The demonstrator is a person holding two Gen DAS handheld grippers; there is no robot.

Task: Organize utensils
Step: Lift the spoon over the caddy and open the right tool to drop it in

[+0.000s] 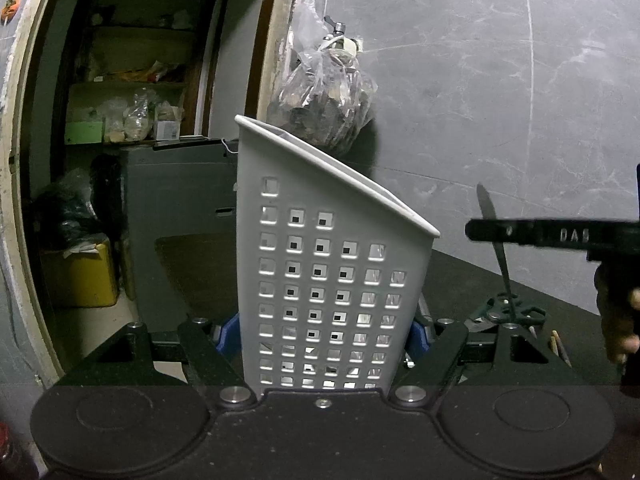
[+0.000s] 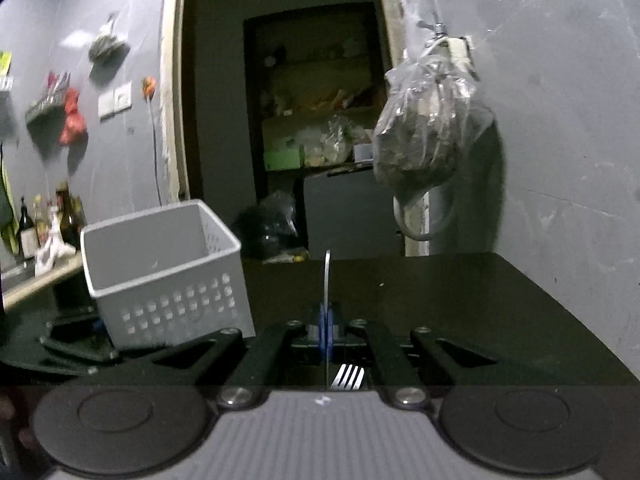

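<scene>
A white perforated basket (image 1: 332, 280) stands tilted on the dark table (image 2: 480, 300), and my left gripper (image 1: 320, 336) is shut on it, its blue pads (image 1: 226, 334) pressing on both side walls. In the right wrist view the same basket (image 2: 168, 276) sits at the left, open side up, with nothing visible in it. My right gripper (image 2: 326, 320) is shut on a metal fork (image 2: 327, 276); the handle points forward and the tines (image 2: 351, 376) lie back near the camera. From the left wrist, the right gripper (image 1: 476, 232) holds the fork (image 1: 489, 208) to the basket's right.
A dark green utensil (image 1: 508, 312) and wooden sticks (image 1: 558, 346) lie on the table at the right. A stuffed plastic bag (image 2: 428, 132) hangs from a wall tap. Behind it is a doorway to cluttered shelves (image 2: 316, 120). Bottles (image 2: 26, 228) stand on a counter at far left.
</scene>
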